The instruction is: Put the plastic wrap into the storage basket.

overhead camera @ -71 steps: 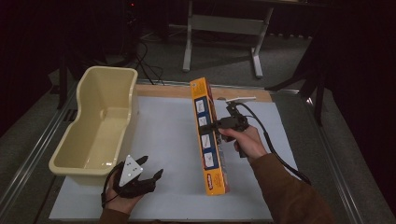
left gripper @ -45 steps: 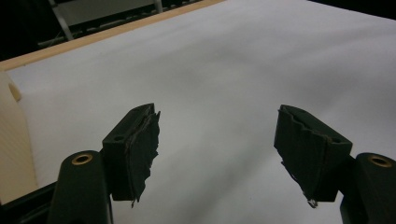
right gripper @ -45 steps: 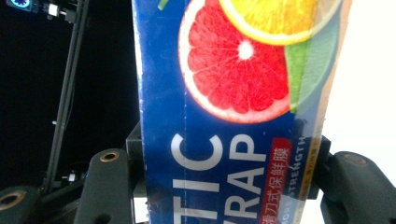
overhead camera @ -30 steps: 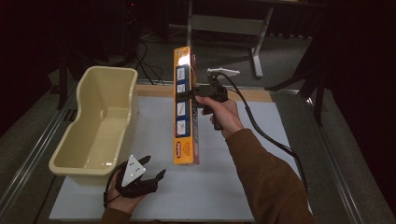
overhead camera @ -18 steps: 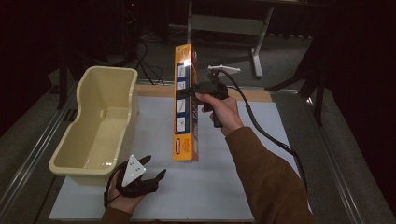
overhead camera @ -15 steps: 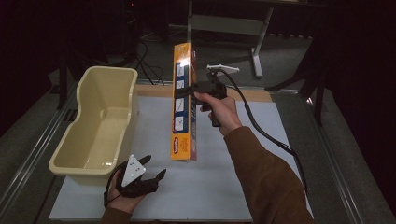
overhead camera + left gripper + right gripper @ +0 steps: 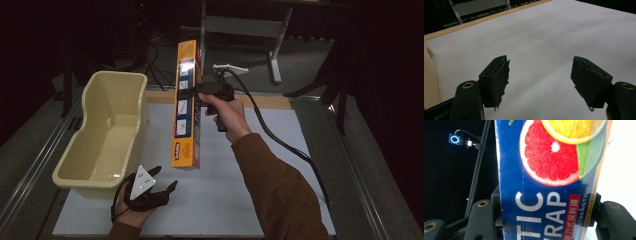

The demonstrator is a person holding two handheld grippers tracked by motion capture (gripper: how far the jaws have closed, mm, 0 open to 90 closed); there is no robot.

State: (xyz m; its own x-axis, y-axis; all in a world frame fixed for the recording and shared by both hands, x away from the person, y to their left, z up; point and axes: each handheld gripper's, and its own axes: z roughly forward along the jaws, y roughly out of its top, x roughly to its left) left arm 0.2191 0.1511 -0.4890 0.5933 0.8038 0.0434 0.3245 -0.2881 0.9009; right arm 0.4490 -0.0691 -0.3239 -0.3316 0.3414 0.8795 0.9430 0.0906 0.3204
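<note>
On the table [image 7: 250, 210], the tub [image 7: 107, 135] sits toward nine o'clock, along the left edge of the mat [image 7: 225, 200]. The box [image 7: 187, 105] stands upright above the mat's middle, just right of the tub, held off the surface by the right gripper [image 7: 197, 91] at its three o'clock side. The left gripper [image 7: 162, 192] rests on the mat at six o'clock, just before the tub's near end. A stand [image 7: 240, 25] is behind the table at twelve o'clock.

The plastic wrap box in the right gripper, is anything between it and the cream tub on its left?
Nothing visible: the box hangs above the table, and only bare white table lies between it and the tub.
</note>
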